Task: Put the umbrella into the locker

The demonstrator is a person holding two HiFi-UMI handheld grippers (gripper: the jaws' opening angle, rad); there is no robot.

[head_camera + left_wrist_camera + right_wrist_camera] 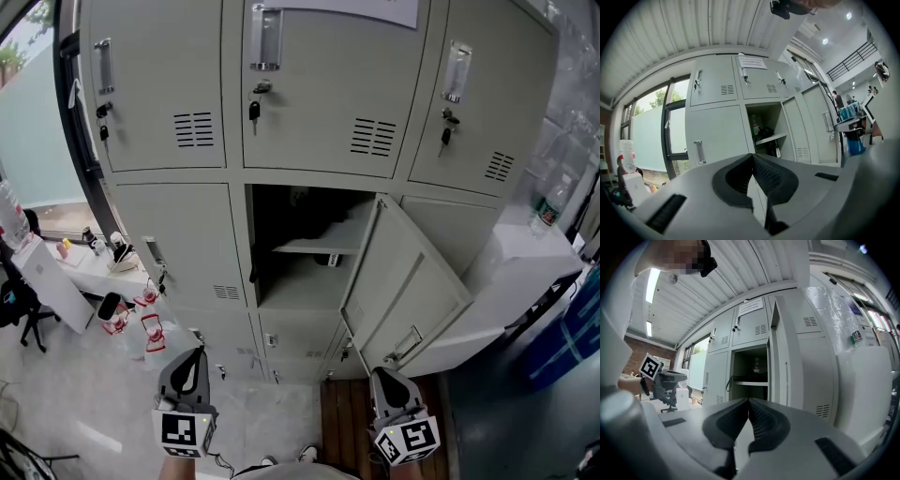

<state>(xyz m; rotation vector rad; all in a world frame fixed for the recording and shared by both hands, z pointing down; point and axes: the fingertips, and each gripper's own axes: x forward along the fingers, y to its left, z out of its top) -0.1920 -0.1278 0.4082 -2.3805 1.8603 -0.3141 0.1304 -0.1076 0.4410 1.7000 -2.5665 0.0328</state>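
The middle locker (305, 253) stands open, its door (403, 291) swung out to the right. On its inner shelf (314, 247) lies a dark bundle (314, 223), apparently the folded umbrella, though it is too dark to be sure. It also shows in the left gripper view as a dark bundle (764, 133), and in the right gripper view as a dark bundle (757, 376). My left gripper (192, 367) is held low, to the left of the locker and apart from it. Its jaws (752, 157) are shut and hold nothing. My right gripper (392, 382) is below the open door, also shut (748, 401) and holding nothing.
Closed lockers (159, 84) with keys in their locks surround the open one. A white desk (89, 272) with small bottles stands at the left by a window. To the right are a white cabinet (525, 267) with a bottle (544, 211) on it and blue crates (574, 328).
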